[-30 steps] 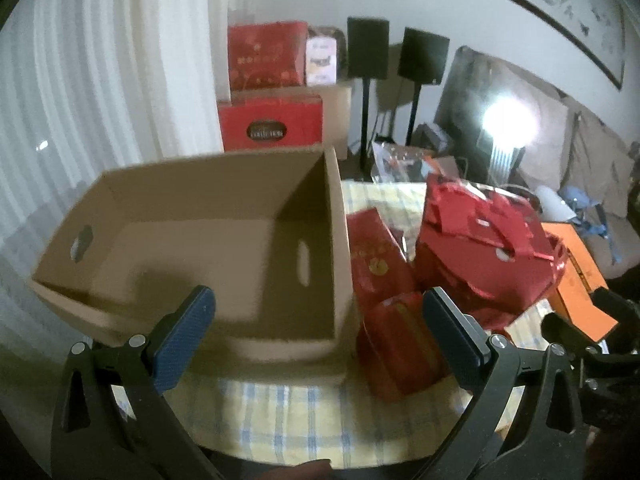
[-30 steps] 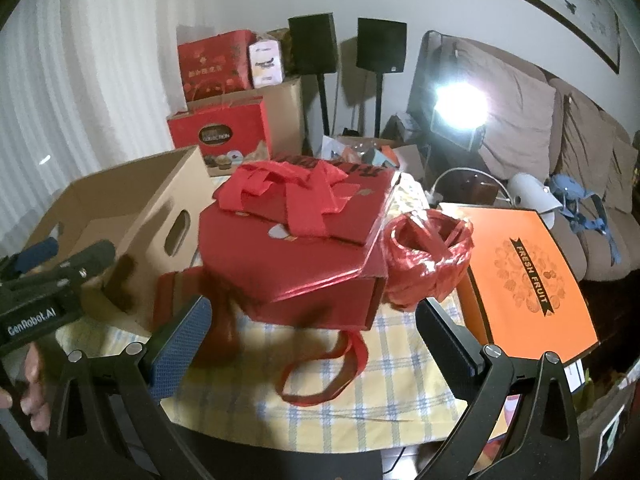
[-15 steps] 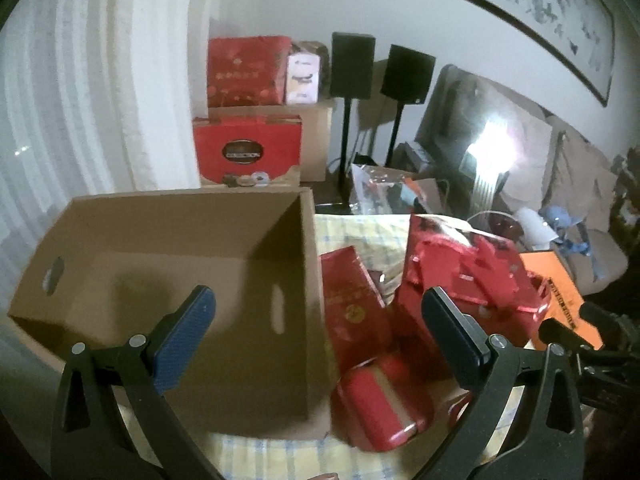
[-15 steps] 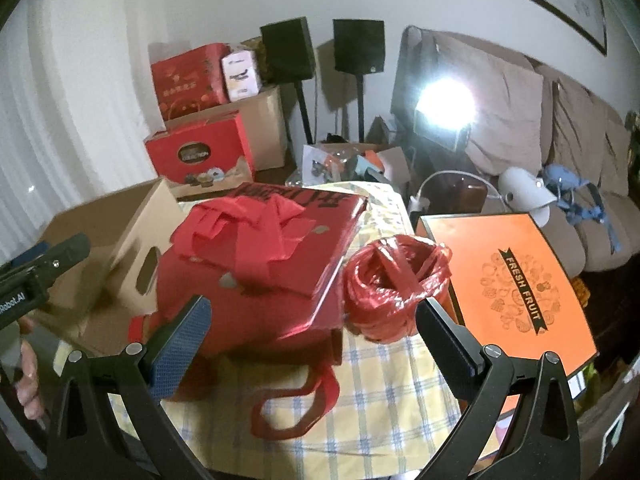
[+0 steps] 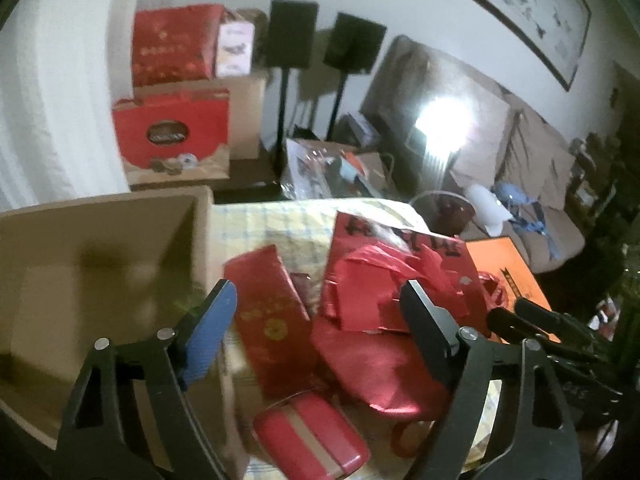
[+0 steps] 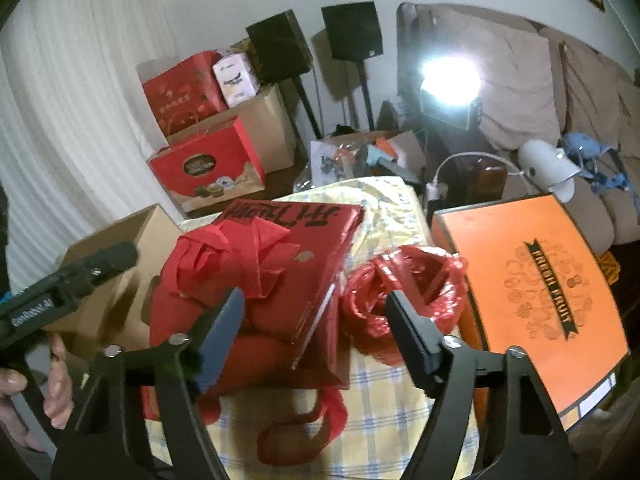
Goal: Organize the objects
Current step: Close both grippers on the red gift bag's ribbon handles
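Only the left gripper [image 5: 316, 320] looks down on a flat red packet [image 5: 272, 320] and a red tin [image 5: 312, 436] between its half-parted fingers, which have just been closing on nothing, beside the open cardboard box [image 5: 100, 264]. The right gripper [image 6: 316, 316], likewise closing and seemingly empty, frames the red gift box [image 6: 280, 264] and crumpled red bag [image 6: 404, 292], the orange fruit box [image 6: 532, 280] to its right. A hand [image 6: 56, 380] sits at its left.

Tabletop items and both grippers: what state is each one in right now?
Cardboard box: open-topped, looks empty.
Red gift box: closed, ribbon handles crumpled on top.
Red plastic bag: bunched up, mouth open.
Orange fruit box: closed, lying flat.
Red tin: closed, lying flat.
Left gripper: jaws just narrowing, gripping nothing.
Right gripper: jaws just narrowing, gripping nothing.
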`<action>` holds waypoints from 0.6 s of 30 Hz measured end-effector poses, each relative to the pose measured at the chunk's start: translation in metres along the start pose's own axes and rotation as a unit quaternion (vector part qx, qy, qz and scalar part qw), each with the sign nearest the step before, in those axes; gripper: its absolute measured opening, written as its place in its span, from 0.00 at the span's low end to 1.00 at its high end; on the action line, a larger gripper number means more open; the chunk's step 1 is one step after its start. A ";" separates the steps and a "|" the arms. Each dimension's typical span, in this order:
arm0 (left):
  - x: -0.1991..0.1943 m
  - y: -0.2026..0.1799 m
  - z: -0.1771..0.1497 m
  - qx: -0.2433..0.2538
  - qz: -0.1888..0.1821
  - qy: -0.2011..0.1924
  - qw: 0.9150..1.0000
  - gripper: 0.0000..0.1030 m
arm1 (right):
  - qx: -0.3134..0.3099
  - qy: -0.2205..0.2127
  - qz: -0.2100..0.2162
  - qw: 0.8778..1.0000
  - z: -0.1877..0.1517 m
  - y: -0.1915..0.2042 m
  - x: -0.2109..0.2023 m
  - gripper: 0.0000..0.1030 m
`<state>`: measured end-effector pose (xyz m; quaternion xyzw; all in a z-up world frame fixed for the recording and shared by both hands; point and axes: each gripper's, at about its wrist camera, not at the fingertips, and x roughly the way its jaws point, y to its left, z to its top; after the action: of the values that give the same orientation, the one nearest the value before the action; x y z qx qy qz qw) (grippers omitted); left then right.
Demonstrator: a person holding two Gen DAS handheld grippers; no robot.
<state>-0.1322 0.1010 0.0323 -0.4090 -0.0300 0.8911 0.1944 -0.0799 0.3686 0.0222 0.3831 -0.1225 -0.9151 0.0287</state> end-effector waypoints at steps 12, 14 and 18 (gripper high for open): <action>0.033 -0.004 -0.009 -0.017 -0.046 0.071 0.996 0.75 | 0.015 0.025 0.032 0.999 -0.003 -0.001 0.020 0.49; 0.038 -0.005 -0.013 -0.022 -0.061 0.083 0.994 0.75 | 0.016 0.030 0.036 0.999 -0.002 -0.001 0.023 0.47; 0.040 -0.010 -0.015 -0.024 -0.065 0.092 0.993 0.65 | 0.014 0.030 0.041 0.999 -0.003 0.002 0.023 0.43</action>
<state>-0.1416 0.1239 -0.0046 -0.4908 -0.0596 0.8342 0.2443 -0.0943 0.3630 0.0044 0.4053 -0.1498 -0.8995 0.0645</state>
